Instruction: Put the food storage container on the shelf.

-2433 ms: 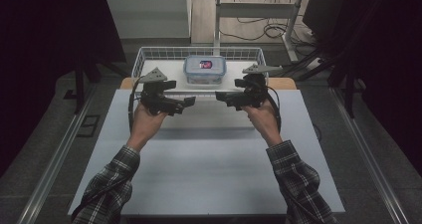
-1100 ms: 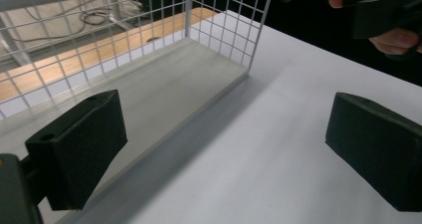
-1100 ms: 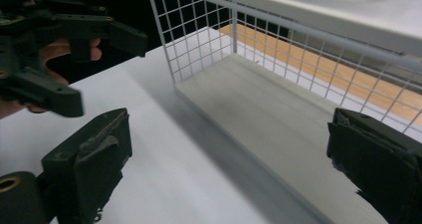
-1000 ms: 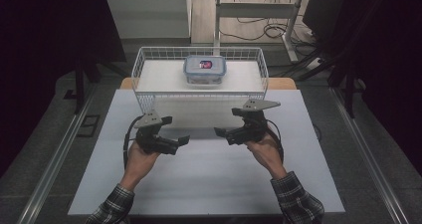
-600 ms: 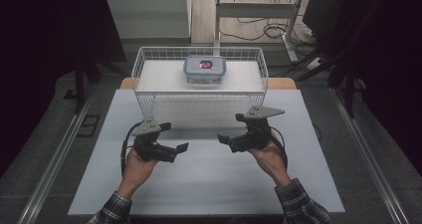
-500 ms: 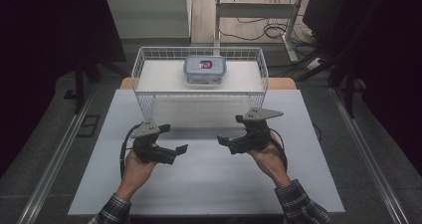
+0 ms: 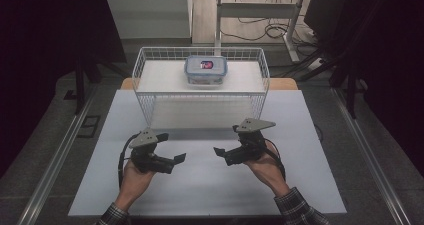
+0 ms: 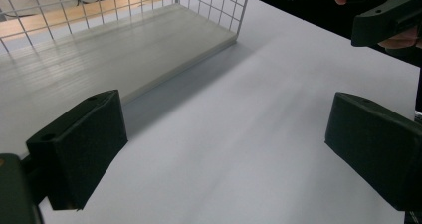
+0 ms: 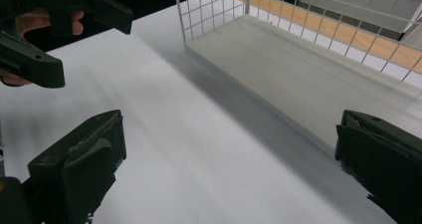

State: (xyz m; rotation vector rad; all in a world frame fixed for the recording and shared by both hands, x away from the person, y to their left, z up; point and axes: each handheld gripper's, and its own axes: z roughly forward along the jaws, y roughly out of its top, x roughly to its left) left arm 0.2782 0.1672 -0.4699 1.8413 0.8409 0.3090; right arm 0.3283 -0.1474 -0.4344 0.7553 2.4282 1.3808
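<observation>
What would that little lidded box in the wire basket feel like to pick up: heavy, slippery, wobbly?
The lidded box looks like clear rigid plastic, so probably stiff and rather smooth to grip. It is low and wide, sitting flat in the wire basket, so unlikely to tip or roll. Its weight depends on contents too blurred to judge.

White wire-mesh metal basket, clear glossy plastic container, smooth matt white table, matt black jaws.

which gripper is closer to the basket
The right gripper: it sits higher up the table, nearer the wire basket, than the left gripper.
</observation>
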